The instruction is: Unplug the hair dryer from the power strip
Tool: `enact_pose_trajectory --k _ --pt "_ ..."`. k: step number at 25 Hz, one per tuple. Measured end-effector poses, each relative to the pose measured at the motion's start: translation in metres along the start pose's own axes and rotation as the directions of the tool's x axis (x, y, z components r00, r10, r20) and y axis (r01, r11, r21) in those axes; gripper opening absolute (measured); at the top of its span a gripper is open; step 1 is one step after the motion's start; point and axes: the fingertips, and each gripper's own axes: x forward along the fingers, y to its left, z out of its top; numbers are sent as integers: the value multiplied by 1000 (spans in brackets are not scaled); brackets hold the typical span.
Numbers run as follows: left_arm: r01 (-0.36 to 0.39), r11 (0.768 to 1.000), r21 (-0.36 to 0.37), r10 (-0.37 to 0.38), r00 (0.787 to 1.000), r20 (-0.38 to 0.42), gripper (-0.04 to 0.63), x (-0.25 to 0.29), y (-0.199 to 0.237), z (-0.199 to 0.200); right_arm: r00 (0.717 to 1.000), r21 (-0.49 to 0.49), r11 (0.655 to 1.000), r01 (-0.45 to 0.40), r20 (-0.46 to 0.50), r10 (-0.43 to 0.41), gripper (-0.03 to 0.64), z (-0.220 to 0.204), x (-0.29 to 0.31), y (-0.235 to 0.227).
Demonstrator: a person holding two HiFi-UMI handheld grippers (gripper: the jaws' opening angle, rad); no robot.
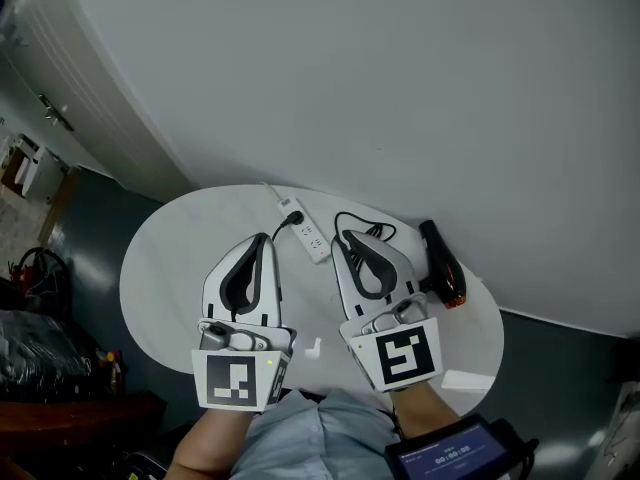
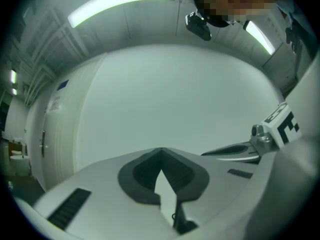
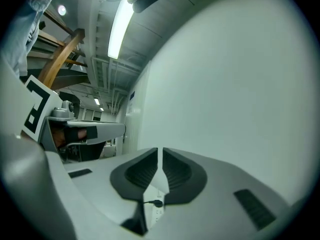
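A white power strip (image 1: 316, 238) lies at the far middle of the round white table (image 1: 160, 268), with a black plug (image 1: 293, 218) seated in its far end. The black hair dryer (image 1: 443, 263) lies on its side at the table's right, its cord (image 1: 362, 230) looped beside the strip. My left gripper (image 1: 262, 240) hovers above the table left of the strip, jaws shut and empty (image 2: 160, 151). My right gripper (image 1: 345, 240) hovers to the strip's right, jaws drawn together to a hairline slit, holding nothing (image 3: 160, 151). Below its jaws, the right gripper view shows the strip and plug (image 3: 152, 203).
A curved white wall (image 1: 400, 88) stands right behind the table. A small white piece (image 1: 314, 347) lies near the table's front edge, and a white card (image 1: 468, 378) at its front right. Dark clutter (image 1: 40, 338) sits on the floor to the left.
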Motion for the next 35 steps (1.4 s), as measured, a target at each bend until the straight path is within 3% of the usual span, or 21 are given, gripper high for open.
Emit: enact_pose_trajectory --k 4,10,16,21,28,35 --pt "8 1000 3 -8 999 36 -2 -3 3 9 999 -35 999 23 -37 -24 10 -4 -1 2" --pt "12 997 -81 -11 1000 18 -2 -3 -6 2 997 -57 996 76 7 -75 1 9 -3 -8" --pt "11 996 -84 -6 998 57 -2 -22 20 6 997 -108 991 80 13 -79 0 13 0 21" --pt "5 996 -94 2 997 79 -2 -34 35 6 989 -106 991 86 132 -71 0 35 7 42" --pt "16 995 -98 -10 998 55 -2 -17 20 1 990 -104 991 84 119 -71 0 31 4 24" --pt "8 995 -103 -1 998 65 -2 -35 37 3 991 -118 990 79 121 -64 0 33 6 50"
